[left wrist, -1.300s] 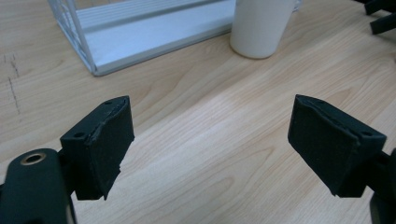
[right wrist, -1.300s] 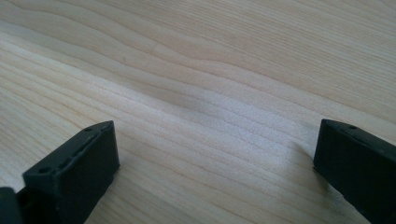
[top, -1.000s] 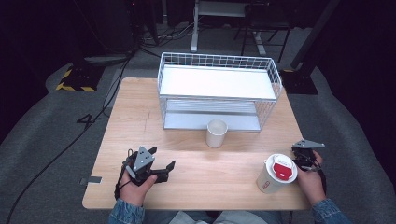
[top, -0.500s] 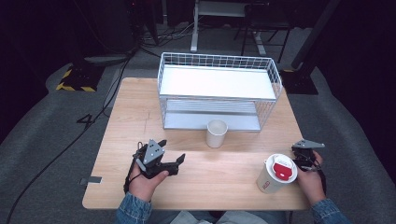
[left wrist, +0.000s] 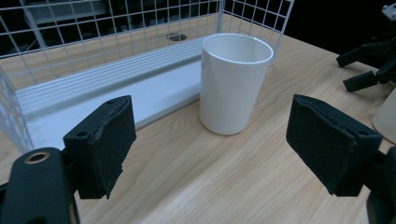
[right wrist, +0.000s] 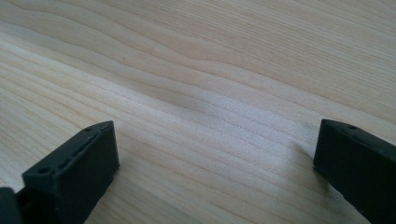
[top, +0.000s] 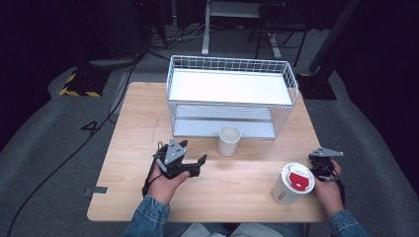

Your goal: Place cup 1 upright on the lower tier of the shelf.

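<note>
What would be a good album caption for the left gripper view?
Open left gripper faces a white cup standing on the wooden table beside a wire basket.

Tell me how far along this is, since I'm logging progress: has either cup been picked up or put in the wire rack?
Nothing looks done: the white cup stands on the table before the wire rack, and the lidded paper cup stands near the right gripper. In hand: the left gripper, jaws open, points at the white cup without touching it. Left: gripping and placing, if that's the goal.

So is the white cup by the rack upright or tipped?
Upright: the white cup stands on its base on the table, open rim up.
</note>
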